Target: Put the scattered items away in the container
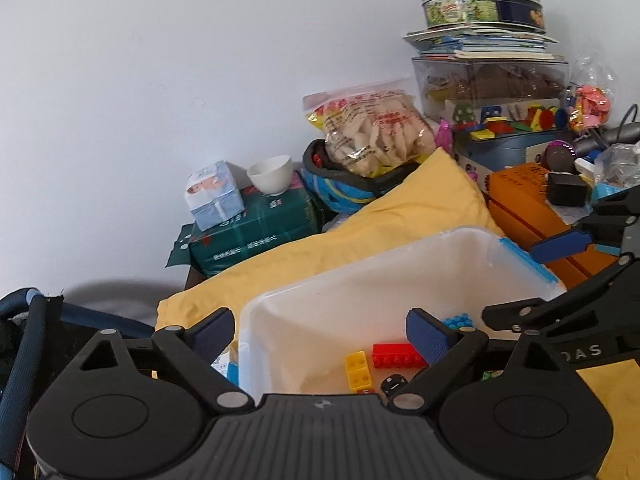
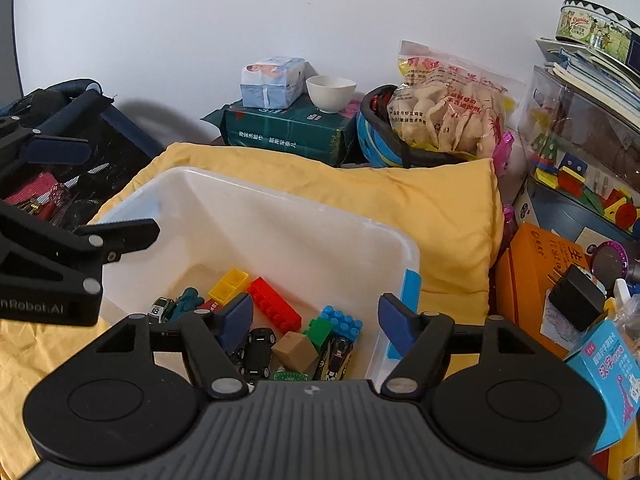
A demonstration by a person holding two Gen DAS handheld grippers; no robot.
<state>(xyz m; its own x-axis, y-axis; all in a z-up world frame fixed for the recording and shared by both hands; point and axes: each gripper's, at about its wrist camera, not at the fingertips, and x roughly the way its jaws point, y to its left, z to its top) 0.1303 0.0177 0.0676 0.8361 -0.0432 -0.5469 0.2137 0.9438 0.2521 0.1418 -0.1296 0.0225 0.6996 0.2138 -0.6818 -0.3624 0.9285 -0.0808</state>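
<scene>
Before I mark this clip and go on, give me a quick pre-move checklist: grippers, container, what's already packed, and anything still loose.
1. Left gripper empty: ok, open, nothing between its fingers.
2. Right gripper empty: ok, open, poised above the container's near edge.
3. Container upright with its opening unobstructed: ok, it sits on the yellow cloth with no lid on.
4. Toys inside: ok, the red brick, yellow brick, blue brick and black toy car lie on its floor.
5. Loose items left on the cloth: cannot tell, the grippers hide the near cloth.
6. Grippers apart from each other: ok, they flank the container without touching.
</scene>
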